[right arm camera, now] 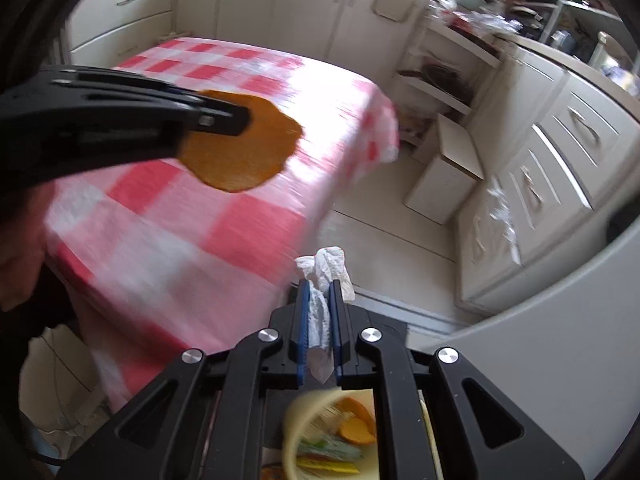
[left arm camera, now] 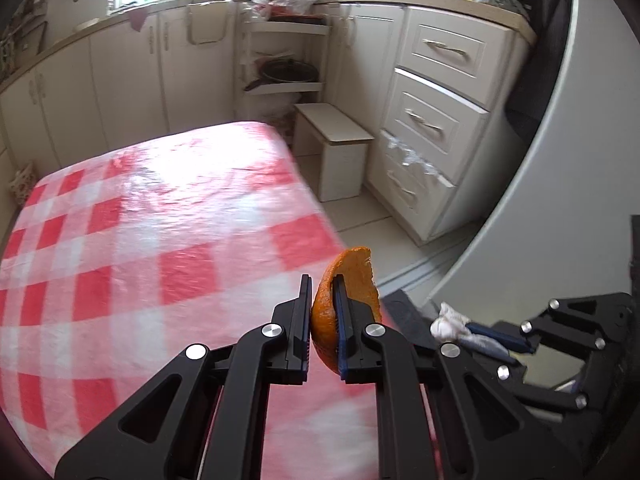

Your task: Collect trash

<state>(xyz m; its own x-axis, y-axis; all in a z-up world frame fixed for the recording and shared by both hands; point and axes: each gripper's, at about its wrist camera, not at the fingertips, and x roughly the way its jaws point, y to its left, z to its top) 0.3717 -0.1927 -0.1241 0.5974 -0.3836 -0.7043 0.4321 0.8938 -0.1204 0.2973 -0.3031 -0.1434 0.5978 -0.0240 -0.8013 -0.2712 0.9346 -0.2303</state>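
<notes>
My left gripper [left arm camera: 322, 292] is shut on a curved piece of orange peel [left arm camera: 352, 280], held over the right edge of the red-and-white checked table [left arm camera: 140, 240]. In the right wrist view the same peel [right arm camera: 240, 148] shows as a flat orange disc in the left gripper [right arm camera: 244, 120], above the table [right arm camera: 192, 232]. My right gripper [right arm camera: 320, 286] is shut on a crumpled white tissue [right arm camera: 328, 268], past the table's corner. Below it stands a pale round bin [right arm camera: 292, 432] with orange peels and wrappers inside. The left wrist view shows the right gripper [left arm camera: 476, 326] with the tissue [left arm camera: 446, 324] at lower right.
A small white step stool [left arm camera: 332, 148] stands on the tiled floor beside the table. White drawers [left arm camera: 432, 120] and cupboards line the walls, with a corner shelf holding pans [left arm camera: 286, 72]. A large grey curved appliance [left arm camera: 560, 200] fills the right side. A dark mat [left arm camera: 404, 316] lies on the floor.
</notes>
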